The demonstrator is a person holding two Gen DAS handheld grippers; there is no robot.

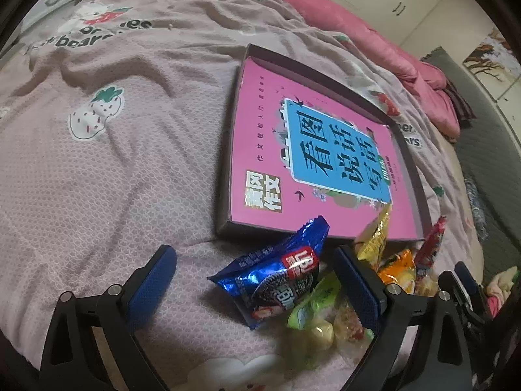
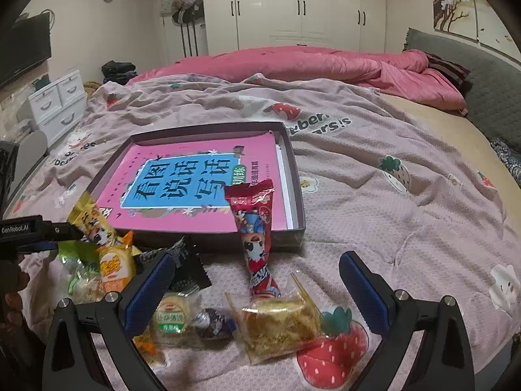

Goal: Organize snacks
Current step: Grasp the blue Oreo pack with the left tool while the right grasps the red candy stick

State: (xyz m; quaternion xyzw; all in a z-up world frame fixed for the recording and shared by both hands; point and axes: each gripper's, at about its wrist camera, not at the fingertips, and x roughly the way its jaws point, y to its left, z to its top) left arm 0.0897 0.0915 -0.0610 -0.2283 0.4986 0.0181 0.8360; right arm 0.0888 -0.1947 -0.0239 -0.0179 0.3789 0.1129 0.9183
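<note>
A heap of snack packets lies on the bed (image 2: 407, 202), spread over a pale pink cover printed with strawberries, right up against the near wall of a shallow dark box (image 2: 294, 176). Inside the box a pink book (image 2: 202, 189) with a big blue title panel lies flat and fills most of the floor. The left tool (image 1: 257, 280) hovers low over the heap with its blue-padded jaws spread wide, holding nothing; between them sits a shiny blue cookie packet (image 1: 276, 273), its top corner poking up toward the box wall, and just beside it a green packet (image 1: 312, 306) that runs under the right-hand pad. Past that pad are a yellow packet (image 1: 374, 238) standing up against the box edge, an orange one (image 1: 397, 270) below it, and a red packet (image 1: 431, 244) further out. The right tool (image 2: 257, 280) is likewise wide open and empty, poised above the near end of the heap. A tall red cartoon packet (image 2: 257, 228) leans upright against the front of the box between its jaws, and nearer the camera lie a clear bag of golden pastry (image 2: 280, 325), a small dark wrapped sweet (image 2: 213, 322) and a round green-labelled cake (image 2: 172, 316). A pink quilt (image 2: 309, 65) is bunched along the far side of the bed.
</note>
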